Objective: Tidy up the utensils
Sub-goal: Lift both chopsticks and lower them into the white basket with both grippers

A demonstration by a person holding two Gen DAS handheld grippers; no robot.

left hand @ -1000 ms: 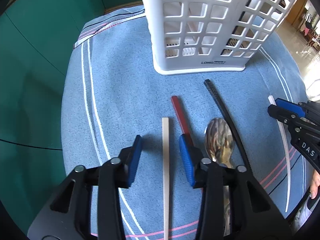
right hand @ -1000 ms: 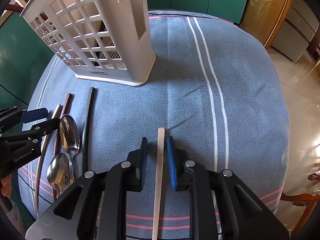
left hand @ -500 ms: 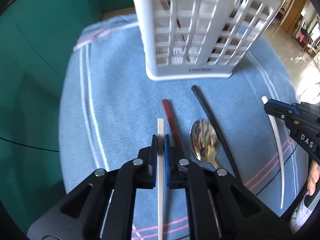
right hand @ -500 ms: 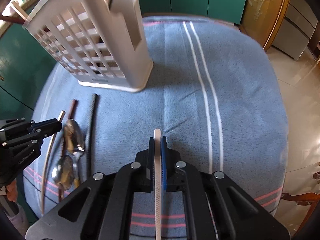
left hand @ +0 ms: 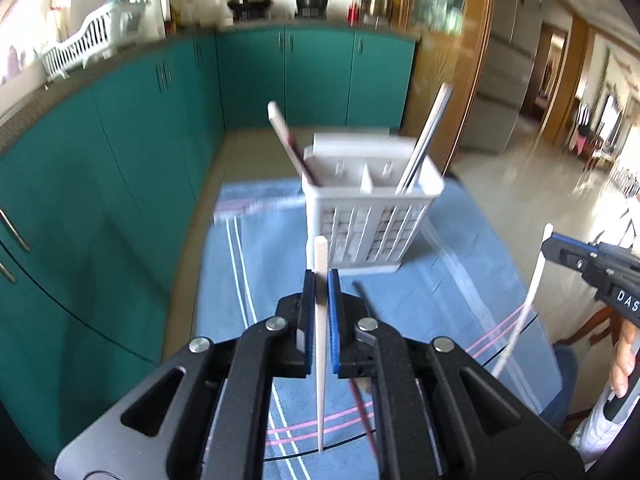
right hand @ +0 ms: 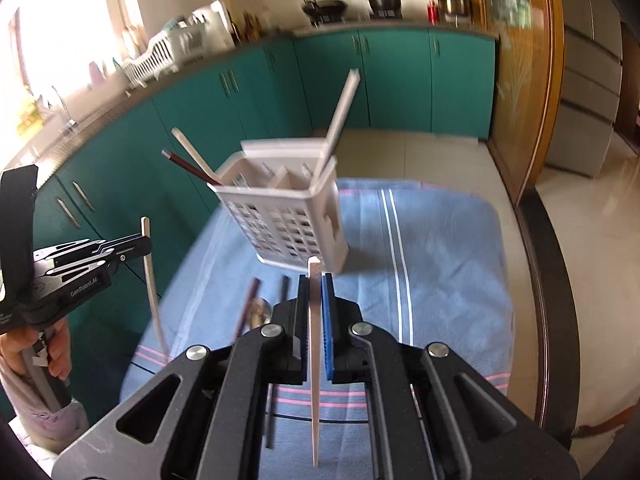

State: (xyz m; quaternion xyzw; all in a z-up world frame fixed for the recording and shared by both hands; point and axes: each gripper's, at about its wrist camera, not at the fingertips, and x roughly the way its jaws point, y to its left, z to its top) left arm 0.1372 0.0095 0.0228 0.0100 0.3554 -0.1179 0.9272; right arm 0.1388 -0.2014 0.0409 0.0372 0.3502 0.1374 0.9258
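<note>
My left gripper [left hand: 321, 280] is shut on a cream chopstick [left hand: 321, 344], held in the air above the blue cloth. My right gripper [right hand: 316, 282] is shut on a white chopstick [right hand: 315, 360], also lifted. Ahead of both stands the white lattice utensil basket [left hand: 360, 232] [right hand: 280, 232], with chopsticks [left hand: 286, 140] leaning out of its compartments. On the cloth lie a dark red chopstick [right hand: 248, 304], a black chopstick [right hand: 283, 292] and a spoon [right hand: 259, 310], partly hidden behind my right gripper. Each gripper shows in the other's view, the right gripper [left hand: 550, 246] and the left gripper [right hand: 140, 244].
The blue striped cloth [right hand: 440, 260] covers a small round table. Teal cabinets [left hand: 120, 140] curve around the left and back. A person's hand [right hand: 56, 356] holds the left tool. A wooden door frame [right hand: 516, 80] and tiled floor lie to the right.
Both grippers closed on their chopsticks and lifted them off the cloth. Both views rose and tilted up, so the basket's open top and the kitchen now show.
</note>
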